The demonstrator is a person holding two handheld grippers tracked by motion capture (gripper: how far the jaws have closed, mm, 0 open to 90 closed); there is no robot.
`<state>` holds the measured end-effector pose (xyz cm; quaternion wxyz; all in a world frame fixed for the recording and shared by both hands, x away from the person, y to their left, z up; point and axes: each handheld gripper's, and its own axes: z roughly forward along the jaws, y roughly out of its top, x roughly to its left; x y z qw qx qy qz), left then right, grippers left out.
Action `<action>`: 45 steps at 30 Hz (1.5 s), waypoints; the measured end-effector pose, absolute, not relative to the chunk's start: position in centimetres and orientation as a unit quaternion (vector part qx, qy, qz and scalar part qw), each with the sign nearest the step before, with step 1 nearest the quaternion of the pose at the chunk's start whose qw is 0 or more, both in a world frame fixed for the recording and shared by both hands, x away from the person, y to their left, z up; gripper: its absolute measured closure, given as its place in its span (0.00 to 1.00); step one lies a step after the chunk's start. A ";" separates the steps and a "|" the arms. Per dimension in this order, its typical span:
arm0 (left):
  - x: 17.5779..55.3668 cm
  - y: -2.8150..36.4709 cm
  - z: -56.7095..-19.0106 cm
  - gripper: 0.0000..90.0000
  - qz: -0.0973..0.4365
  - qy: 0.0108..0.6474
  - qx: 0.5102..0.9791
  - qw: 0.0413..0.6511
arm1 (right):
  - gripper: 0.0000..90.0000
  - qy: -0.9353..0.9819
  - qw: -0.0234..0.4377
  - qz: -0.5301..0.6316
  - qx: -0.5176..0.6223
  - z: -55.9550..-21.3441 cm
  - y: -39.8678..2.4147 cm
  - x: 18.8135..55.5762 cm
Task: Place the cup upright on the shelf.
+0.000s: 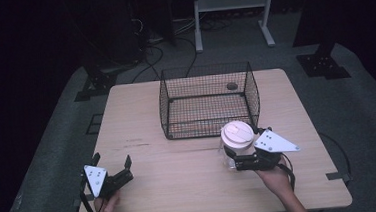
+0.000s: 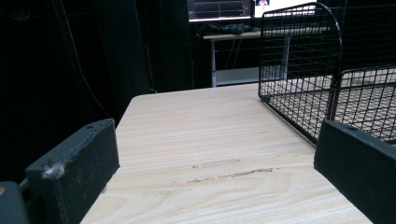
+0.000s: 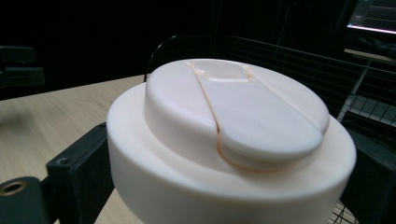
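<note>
A clear jar with a wide cream flip-top lid (image 1: 237, 133) stands on the wooden table (image 1: 181, 186), just in front of the near right corner of the black wire basket (image 1: 208, 100). The right gripper (image 1: 237, 161) has its jaws closed on the jar below the lid, one on each side, as the right gripper view shows with the lid (image 3: 233, 135) bulging out between them. The left gripper (image 1: 114, 167) rests near the table's near left edge with its jaws spread wide and nothing between them.

The jar looks rigid, and its clear body probably smooth and a little slippery; whether it is heavy I cannot tell (its contents are not visible). The hold below the lid seems sound, since the overhanging rim would likely catch on the jaws if the body slid. The hinged flap on top is best left untouched.
</note>
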<state>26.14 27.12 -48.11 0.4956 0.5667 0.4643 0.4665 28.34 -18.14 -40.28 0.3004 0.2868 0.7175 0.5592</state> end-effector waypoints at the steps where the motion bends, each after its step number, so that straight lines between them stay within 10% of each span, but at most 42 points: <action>1: 26.1 27.1 -48.1 0.00 0.466 0.465 0.567 0.496 | 0.05 0.718 0.301 0.560 0.285 -40.1 -18.1 28.4; 45: 26.2 27.2 -48.1 0.00 0.464 0.466 0.566 0.497 | 0.05 0.721 0.304 0.571 0.248 -29.7 -14.7 34.0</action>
